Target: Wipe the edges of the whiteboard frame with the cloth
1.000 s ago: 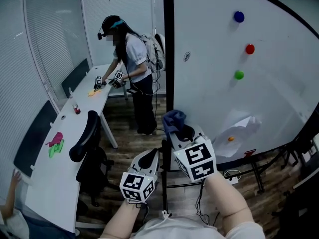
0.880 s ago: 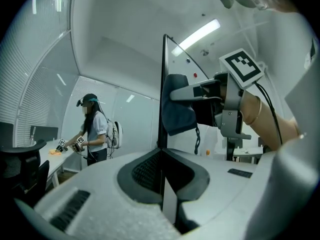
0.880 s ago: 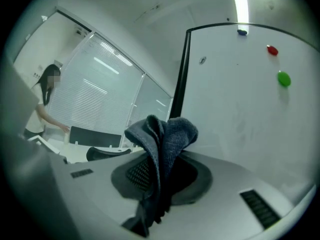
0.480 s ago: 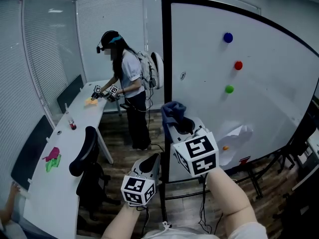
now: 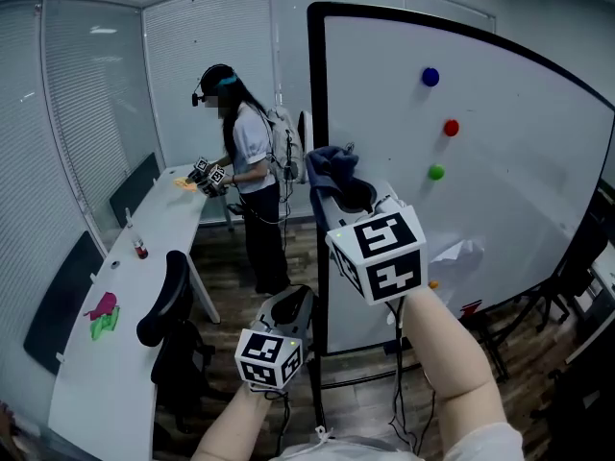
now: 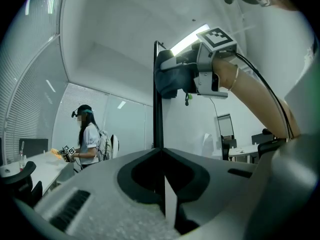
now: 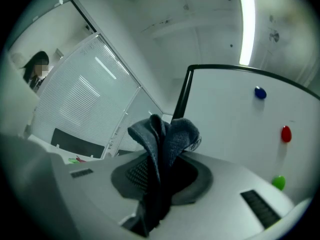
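The whiteboard [image 5: 500, 171] stands on a wheeled frame, with its black left edge [image 5: 315, 161] running upright. My right gripper [image 5: 344, 188] is raised beside that edge, shut on a blue-grey cloth [image 5: 330, 164] that sits against the black strip. In the right gripper view the cloth [image 7: 162, 144] bunches up from between the jaws, with the frame's corner [image 7: 184, 91] behind it. My left gripper [image 5: 291, 303] hangs lower, close to the same edge, shut and holding nothing. From the left gripper view I see the cloth [image 6: 170, 79] pressed on the black edge [image 6: 158, 119] overhead.
Blue [image 5: 430, 77], red [image 5: 451, 127] and green [image 5: 436, 172] magnets and a sheet of paper [image 5: 463, 255] are on the board. Another person [image 5: 245, 157] works at a long white desk [image 5: 125, 296] to the left, with a black chair [image 5: 168, 291] beside it.
My right gripper has gone up along the board's left edge with the cloth. The left gripper has stayed low. The view has tilted upward.
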`<state>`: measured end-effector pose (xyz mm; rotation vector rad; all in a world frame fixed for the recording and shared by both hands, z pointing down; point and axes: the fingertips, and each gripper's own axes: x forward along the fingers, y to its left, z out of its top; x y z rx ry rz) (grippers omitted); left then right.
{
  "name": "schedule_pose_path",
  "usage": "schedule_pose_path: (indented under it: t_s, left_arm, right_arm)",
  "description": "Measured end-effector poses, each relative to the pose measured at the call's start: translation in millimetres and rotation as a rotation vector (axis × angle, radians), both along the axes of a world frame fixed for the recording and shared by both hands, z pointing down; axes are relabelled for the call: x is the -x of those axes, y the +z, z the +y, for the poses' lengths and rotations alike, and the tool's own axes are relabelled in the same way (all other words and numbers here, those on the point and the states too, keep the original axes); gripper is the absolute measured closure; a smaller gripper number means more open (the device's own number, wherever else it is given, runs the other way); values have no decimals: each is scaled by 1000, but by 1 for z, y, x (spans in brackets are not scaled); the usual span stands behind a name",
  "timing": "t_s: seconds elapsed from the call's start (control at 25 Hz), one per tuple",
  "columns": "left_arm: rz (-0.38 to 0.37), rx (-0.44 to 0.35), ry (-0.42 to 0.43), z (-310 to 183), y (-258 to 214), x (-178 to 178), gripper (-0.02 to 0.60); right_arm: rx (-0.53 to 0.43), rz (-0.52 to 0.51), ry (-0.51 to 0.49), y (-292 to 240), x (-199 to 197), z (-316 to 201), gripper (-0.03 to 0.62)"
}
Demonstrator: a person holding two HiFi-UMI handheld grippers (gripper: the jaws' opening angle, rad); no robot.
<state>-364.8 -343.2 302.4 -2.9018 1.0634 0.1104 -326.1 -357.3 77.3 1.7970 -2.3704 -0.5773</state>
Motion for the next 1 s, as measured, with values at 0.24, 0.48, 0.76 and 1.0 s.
schedule_pose_path:
  t_s: [0.24,0.48,0.76,1.0]
  left_arm:
    - [1,-9,-8,-5,-6,5,561]
    - [3,-6,-13,-12,-8,6,561]
    - [-12,-41,-13,-20,-23,0,561]
    - [-11,-43,-11,-25,-30,0,561]
  right_arm:
    - [-51,6,14,-39,1,-1,522]
    - [-99,25,32,-79,2,-1,522]
    - [-137,16,37,-122,2,0,522]
    - [-165,17,44,-158,4,-1,522]
